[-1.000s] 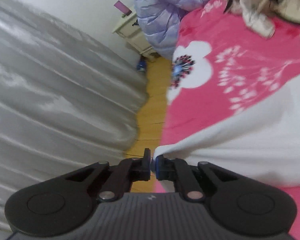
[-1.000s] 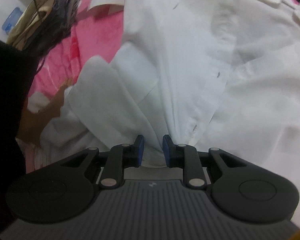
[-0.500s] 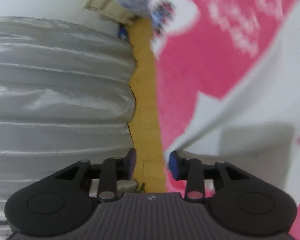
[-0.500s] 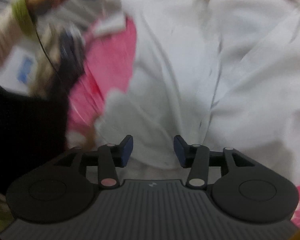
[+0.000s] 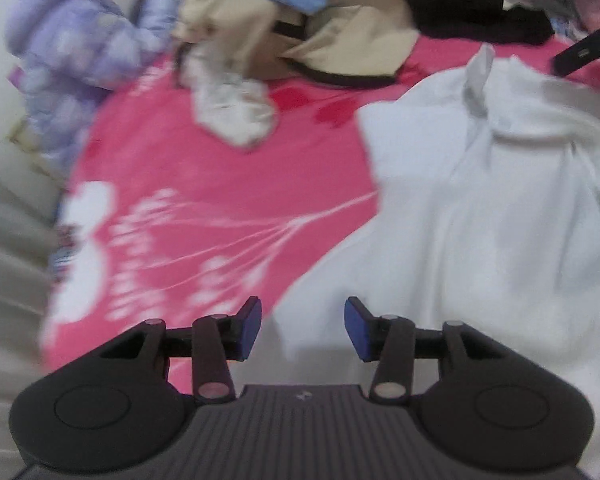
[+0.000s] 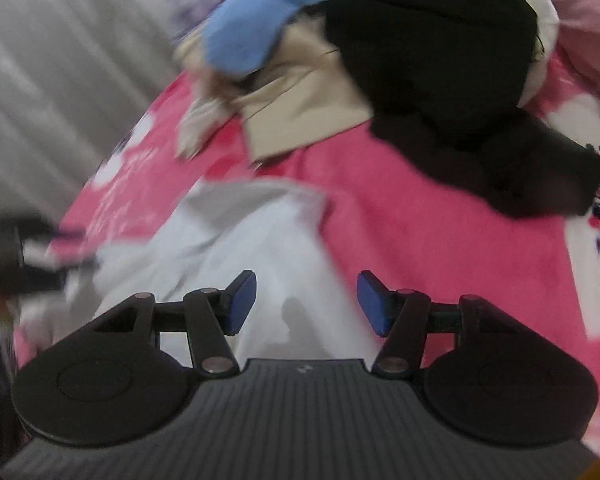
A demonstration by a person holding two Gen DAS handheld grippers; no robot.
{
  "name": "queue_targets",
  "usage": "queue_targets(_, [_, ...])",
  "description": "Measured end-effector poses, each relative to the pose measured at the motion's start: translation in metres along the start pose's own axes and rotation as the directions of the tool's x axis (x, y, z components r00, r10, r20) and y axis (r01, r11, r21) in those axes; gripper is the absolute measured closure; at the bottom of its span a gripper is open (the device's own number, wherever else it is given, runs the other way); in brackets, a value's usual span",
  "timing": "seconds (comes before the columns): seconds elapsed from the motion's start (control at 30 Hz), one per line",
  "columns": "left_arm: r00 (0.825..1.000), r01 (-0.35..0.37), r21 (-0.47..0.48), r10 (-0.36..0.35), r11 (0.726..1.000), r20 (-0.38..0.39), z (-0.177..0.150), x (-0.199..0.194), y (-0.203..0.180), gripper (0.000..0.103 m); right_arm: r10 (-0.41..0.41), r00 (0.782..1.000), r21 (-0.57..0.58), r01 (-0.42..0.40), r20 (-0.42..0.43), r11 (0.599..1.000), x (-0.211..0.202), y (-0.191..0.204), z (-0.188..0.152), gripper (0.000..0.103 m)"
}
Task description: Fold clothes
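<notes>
A white shirt (image 5: 500, 216) lies rumpled on a pink flowered bedspread (image 5: 228, 184). My left gripper (image 5: 302, 328) hovers over the shirt's near left edge, its jaws opening, the blue pads clear of the cloth. In the right wrist view the same white shirt (image 6: 240, 248) spreads below my right gripper (image 6: 306, 300), whose jaws are also opening with nothing pinched between them. The other gripper's dark tip (image 5: 580, 50) shows at the far right of the left wrist view.
A pile of unfolded clothes sits at the far side of the bed: a lilac padded jacket (image 5: 80, 56), a beige garment (image 5: 332, 40), a blue one (image 6: 256, 20), a black one (image 6: 440, 56). A small whitish garment (image 5: 232, 108) lies apart. A grey curtain (image 6: 60, 60) hangs on the left.
Both grippers let go of the white shirt and opened. Both views swung from the shirt and the curtain side toward the clothes pile at the far side of the bed.
</notes>
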State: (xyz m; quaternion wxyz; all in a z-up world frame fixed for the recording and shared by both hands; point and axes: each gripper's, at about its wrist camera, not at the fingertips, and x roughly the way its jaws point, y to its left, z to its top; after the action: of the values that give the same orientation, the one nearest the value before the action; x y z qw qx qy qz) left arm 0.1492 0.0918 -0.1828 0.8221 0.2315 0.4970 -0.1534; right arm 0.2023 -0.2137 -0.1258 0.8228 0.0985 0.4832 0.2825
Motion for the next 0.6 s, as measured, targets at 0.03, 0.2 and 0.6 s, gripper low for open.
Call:
queue_targets(0.03, [0.999, 0.042, -0.037, -0.042, 0.998, 0.010, 0.007, 0.007, -0.001, 0.056, 0.020, 1.000, 0.036, -0.020, 0.002, 0.999, 0.010, -0.006, 0.004, 0.047])
queue_targets(0.2, [0.985, 0.174, -0.208, -0.170, 0.962, 0.037, 0.031, 0.038, 0.009, 0.056, 0.119, 0.993, 0.091, -0.116, -0.028, 0.989, 0.043, -0.018, 0.022, 0.047])
queue_targets(0.6, [0.917, 0.394, -0.446, -0.376, 0.804, 0.134, 0.051, 0.063, 0.041, 0.056, 0.430, 0.901, 0.556, -0.389, 0.062, 0.735, 0.075, -0.055, 0.059, 0.049])
